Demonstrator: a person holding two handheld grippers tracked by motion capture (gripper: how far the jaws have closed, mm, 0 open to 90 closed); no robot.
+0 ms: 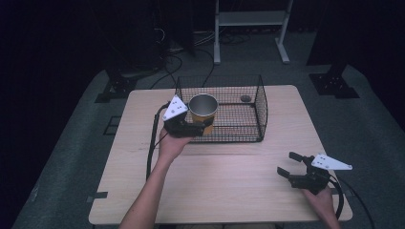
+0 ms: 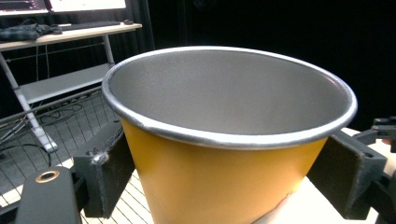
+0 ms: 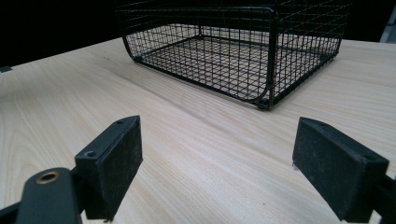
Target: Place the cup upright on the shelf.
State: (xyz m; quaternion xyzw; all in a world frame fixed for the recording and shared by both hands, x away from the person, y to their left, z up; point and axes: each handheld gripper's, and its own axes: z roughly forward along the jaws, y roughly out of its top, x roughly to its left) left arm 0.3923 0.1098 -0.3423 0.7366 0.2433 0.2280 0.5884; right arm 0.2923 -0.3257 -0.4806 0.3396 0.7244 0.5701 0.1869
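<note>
Well, the left gripper (image 1: 198,128) is clamped on the yellow cup (image 1: 203,113) at the centre of the high view, over the wire basket's (image 1: 260,102) left end. Lower right, the right gripper (image 1: 290,165) hovers with jaws apart above the table (image 1: 229,186).

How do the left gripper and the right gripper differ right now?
The left gripper is shut on the yellow cup, a jaw pressed against each side of it; the right gripper is open and holds nothing. The left gripper is held up at the front edge of the wire basket, while the right gripper sits low near the table's front right corner, well away from the basket. Both have black jaws, a grey three-cornered plate and a trailing cable.
</note>
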